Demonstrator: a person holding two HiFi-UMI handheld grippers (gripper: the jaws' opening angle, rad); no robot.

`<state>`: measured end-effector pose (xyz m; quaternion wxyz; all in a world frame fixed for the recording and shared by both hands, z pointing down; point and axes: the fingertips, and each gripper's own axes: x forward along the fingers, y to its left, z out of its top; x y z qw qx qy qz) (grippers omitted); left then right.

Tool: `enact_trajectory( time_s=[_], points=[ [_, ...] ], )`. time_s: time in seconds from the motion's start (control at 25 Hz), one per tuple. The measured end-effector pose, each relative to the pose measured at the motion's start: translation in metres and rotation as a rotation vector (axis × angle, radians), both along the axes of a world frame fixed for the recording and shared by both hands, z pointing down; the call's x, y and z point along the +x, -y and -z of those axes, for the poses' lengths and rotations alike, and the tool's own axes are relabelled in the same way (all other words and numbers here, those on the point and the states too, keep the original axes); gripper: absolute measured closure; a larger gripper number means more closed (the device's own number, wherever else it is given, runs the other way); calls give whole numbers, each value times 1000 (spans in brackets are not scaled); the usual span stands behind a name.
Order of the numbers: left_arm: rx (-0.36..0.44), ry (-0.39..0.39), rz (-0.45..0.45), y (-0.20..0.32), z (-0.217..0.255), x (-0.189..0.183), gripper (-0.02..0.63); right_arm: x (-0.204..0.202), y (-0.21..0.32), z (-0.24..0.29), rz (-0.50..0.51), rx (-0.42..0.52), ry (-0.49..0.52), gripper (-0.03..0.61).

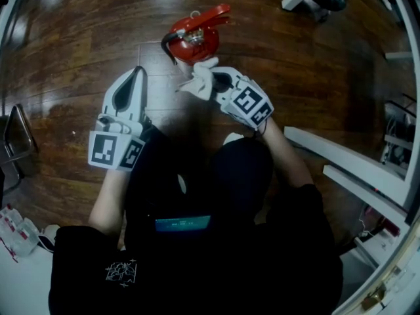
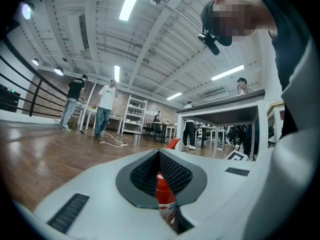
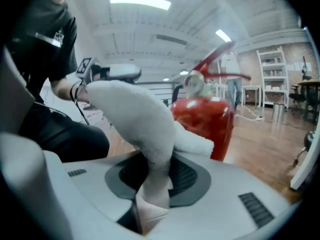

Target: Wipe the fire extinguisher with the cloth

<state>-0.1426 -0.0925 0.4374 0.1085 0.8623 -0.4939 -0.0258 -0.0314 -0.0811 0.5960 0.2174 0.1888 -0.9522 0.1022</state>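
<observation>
Judging from how things lie, the wipe is either just starting or just short of contact. At the left, the left gripper (image 1: 136, 77) hangs low over the floor with its jaws drawn together on nothing, aimed toward the fire extinguisher (image 1: 195, 39) but apart from it; its own view shows the red body only through the slit between the pads. The extinguisher stands upright on the floor in front of the seated person's knees, its red lever and black hose at the top. Just beside its near side is the white cloth (image 1: 201, 79), clenched in the right gripper (image 1: 215, 84), with a loose fold hanging over toward the cylinder; whether it presses on the paint I cannot tell. The next move calls for laying that fold flat on the body and dragging it round, and the free-standing cylinder probably needs steadying by the left gripper so it does not tip. The floor (image 1: 79, 44) is dark glossy wood planking. Round it is a large workshop hall, with ceiling strip lights (image 2: 131, 1), a white table (image 2: 225, 111), shelving (image 2: 135, 116) and people standing far off (image 2: 105, 109)
</observation>
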Motion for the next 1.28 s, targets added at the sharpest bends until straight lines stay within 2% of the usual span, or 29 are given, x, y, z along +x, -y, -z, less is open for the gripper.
enact_trajectory(
  time_s=[0.16,0.28,0.4,0.68,0.92,1.28],
  points=[
    [4,-5,-11,0,1,7,612,24,24,77,-98,42,141,451],
    [7,-1,-17,-3,1,10,611,39,48,106,-161,59,157,451],
    [5,3,-13,-5,0,11,611,42,66,107,-181,28,153,451],
    [7,12,-2,-4,2,10,612,57,79,64,-243,-19,102,454],
    [8,15,3,-4,2,14,612,57,71,-28,-251,-87,-14,454],
    [-8,19,7,-9,-5,13,612,54,69,-123,-231,-168,-154,454]
  ],
)
